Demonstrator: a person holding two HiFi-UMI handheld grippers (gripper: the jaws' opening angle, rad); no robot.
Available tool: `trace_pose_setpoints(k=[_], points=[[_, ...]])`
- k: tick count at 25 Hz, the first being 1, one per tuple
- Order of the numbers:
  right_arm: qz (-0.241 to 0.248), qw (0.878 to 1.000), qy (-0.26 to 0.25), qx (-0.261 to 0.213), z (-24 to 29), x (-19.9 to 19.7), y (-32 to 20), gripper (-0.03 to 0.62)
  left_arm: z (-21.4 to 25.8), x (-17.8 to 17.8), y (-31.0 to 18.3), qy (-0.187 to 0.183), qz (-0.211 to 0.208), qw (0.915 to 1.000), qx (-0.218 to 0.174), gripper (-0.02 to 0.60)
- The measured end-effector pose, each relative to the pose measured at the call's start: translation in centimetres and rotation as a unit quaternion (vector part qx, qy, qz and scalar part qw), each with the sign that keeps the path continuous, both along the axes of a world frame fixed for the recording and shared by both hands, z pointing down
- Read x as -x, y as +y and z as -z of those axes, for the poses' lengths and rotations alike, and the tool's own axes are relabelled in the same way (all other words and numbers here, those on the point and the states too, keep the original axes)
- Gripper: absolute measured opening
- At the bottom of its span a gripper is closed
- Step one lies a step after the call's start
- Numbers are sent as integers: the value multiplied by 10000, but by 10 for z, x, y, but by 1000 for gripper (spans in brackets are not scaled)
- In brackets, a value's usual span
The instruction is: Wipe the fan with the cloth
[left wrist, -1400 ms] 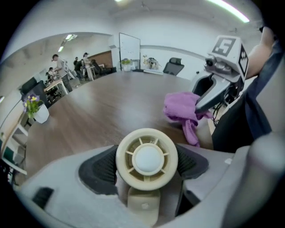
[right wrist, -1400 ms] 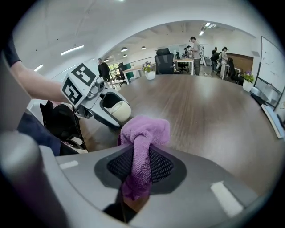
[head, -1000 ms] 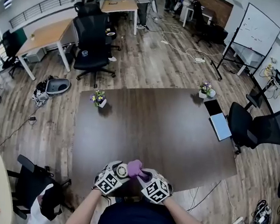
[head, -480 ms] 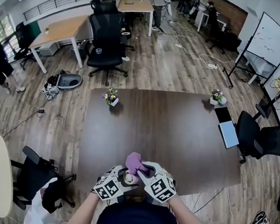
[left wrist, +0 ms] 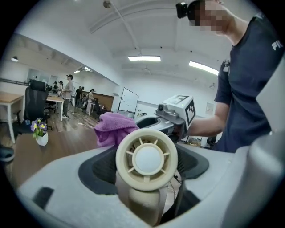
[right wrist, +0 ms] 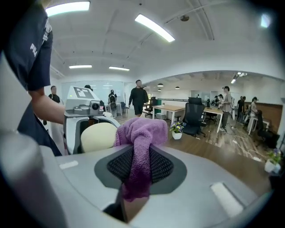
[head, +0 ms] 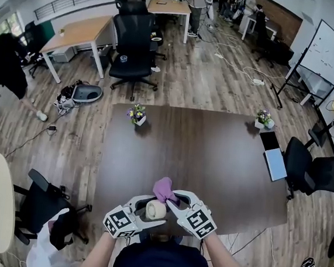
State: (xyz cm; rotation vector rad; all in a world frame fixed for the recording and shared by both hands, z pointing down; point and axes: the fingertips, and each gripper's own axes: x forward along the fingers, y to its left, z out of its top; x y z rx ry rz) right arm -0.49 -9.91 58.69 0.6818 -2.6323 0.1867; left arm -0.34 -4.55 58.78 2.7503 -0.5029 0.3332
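Note:
A small cream fan with a round grille is clamped between the jaws of my left gripper; it appears as a cream disc in the head view and as a cream dome in the right gripper view. My right gripper is shut on a purple cloth, whose bunched end sits just beyond the fan and touches its far side. Both grippers are raised in front of the person, above the near edge of the dark table.
Two small flower pots stand on the table, one far left and one far right. A laptop lies at the right edge. Black office chairs and people stand on the wood floor beyond.
Both grippers have risen with the fan and cloth, and the fan's round face has turned up toward the head camera. The head view has shifted, showing more of the room.

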Motion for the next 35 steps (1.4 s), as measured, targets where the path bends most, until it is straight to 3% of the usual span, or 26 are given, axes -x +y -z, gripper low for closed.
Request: trace_pose_setpoints(k=[4,10,17,21,27,35], points=[[-3,9988,-387,312,-2,3,3,98,13,13,-10,676,461,9959,383,376],[-154,9943,-975,405,10,15,11,97,28,28,-26,1206,1025,9864,435,376],[-60,9934,-1127,207,31,27,17,97,63,43,-36,2134,1298,9673,450,376],[-86,9941,-1081,17,42,27,23,97,77,48,-41,2467,1384,9582,435,376],[42,9960,-830,-329,50,29,38,95,103,63,-46,3295,1611,9291,478,376],[264,9959,-809,-304,48,40,59,97,125,82,-52,4212,1662,8894,629,376]])
